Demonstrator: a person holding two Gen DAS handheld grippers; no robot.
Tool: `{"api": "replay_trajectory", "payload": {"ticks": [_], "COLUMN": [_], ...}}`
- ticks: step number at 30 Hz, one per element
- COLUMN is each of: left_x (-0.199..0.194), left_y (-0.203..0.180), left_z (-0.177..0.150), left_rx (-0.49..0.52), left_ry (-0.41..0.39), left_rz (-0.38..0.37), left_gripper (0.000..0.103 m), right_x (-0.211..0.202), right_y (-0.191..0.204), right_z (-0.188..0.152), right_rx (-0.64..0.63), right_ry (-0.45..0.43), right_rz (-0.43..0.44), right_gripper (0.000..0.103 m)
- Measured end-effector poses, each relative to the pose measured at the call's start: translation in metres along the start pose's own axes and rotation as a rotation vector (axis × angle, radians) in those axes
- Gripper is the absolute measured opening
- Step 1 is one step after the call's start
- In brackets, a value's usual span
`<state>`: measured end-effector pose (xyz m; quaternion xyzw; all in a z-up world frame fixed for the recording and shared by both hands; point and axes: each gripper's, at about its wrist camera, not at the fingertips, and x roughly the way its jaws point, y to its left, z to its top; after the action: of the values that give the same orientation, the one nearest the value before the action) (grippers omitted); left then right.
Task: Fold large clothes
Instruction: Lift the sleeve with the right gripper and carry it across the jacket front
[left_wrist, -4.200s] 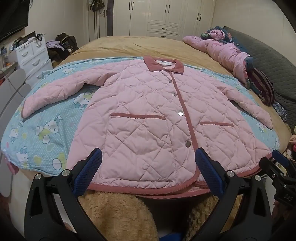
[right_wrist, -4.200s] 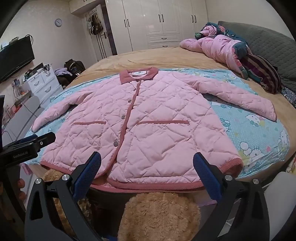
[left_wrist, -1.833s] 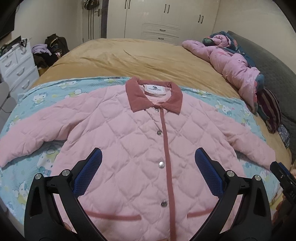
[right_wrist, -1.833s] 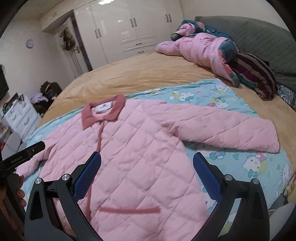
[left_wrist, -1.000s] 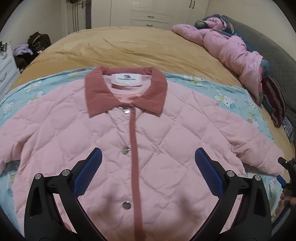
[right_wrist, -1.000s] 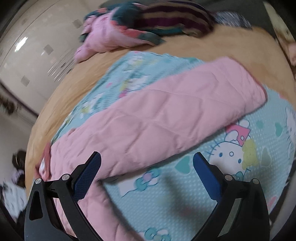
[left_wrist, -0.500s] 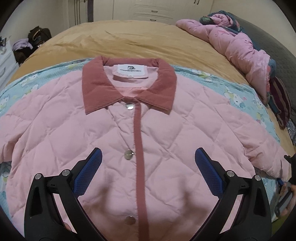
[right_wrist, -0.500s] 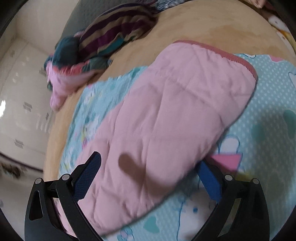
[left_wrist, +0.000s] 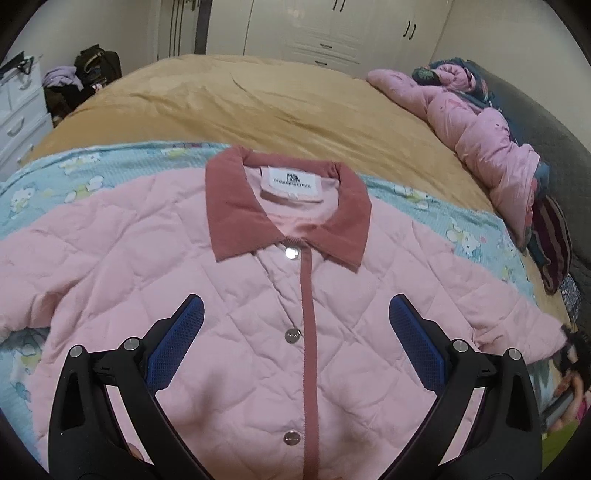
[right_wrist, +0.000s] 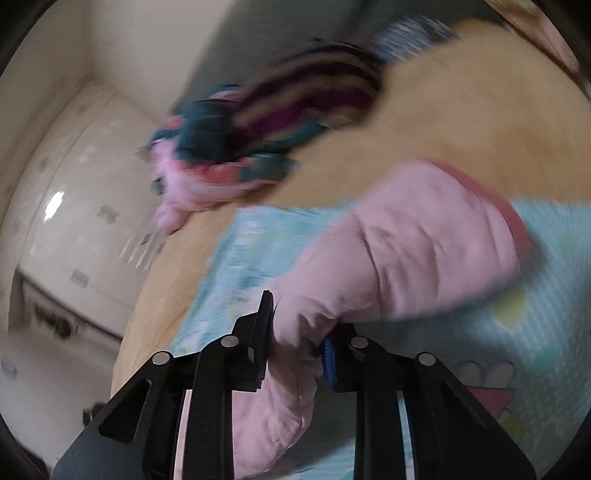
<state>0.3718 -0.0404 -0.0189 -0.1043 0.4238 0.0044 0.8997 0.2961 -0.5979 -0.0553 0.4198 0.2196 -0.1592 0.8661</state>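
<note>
Half a second ago our right gripper (right_wrist: 295, 332) straddled the sleeve (right_wrist: 424, 251); now it pinches it, cuff out at two o'clock, ready to fold inward. Our left gripper (left_wrist: 295, 332) hangs spread wide over the jacket (left_wrist: 229, 295), flat on the cartoon sheet (left_wrist: 74, 173), collar (left_wrist: 236, 214) at twelve o'clock.

The only print around is a white label (left_wrist: 292, 183) sewn inside the collar (left_wrist: 236, 218) of the pink quilted jacket (left_wrist: 221, 295): a small dark logo above one line of letters, too blurred to read.
</note>
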Motion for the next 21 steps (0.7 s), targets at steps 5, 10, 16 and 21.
{"api": "replay_trajectory", "payload": {"ticks": [5,10,16,21], "left_x": [-0.011,-0.020,-0.034,-0.044], "left_y": [0.006,0.016,0.032,0.052], "left_z": [0.004,0.008,0.014,0.018], "left_rx": [-0.015,-0.033,-0.059,-0.113], "left_ry": [-0.024,-0.033,-0.050,-0.055], "left_rz": [-0.016,-0.030,-0.056,-0.133], "left_gripper": [0.094,0.094,0.094,0.094], "right_x": [-0.021,-0.038,-0.048,-0.055], "right_y": [0.078,0.143,0.206,0.246], "right_z": [0.002,-0.010,-0.031,-0.051], "right_rx": [-0.214,-0.338,-0.443,-0.515], "right_ry": [-0.019,-0.016,0.002,0.018], "right_rz": [0.104,0.198,0.272,0.317], "right_gripper": [0.019,0.019,0.018,0.018]}}
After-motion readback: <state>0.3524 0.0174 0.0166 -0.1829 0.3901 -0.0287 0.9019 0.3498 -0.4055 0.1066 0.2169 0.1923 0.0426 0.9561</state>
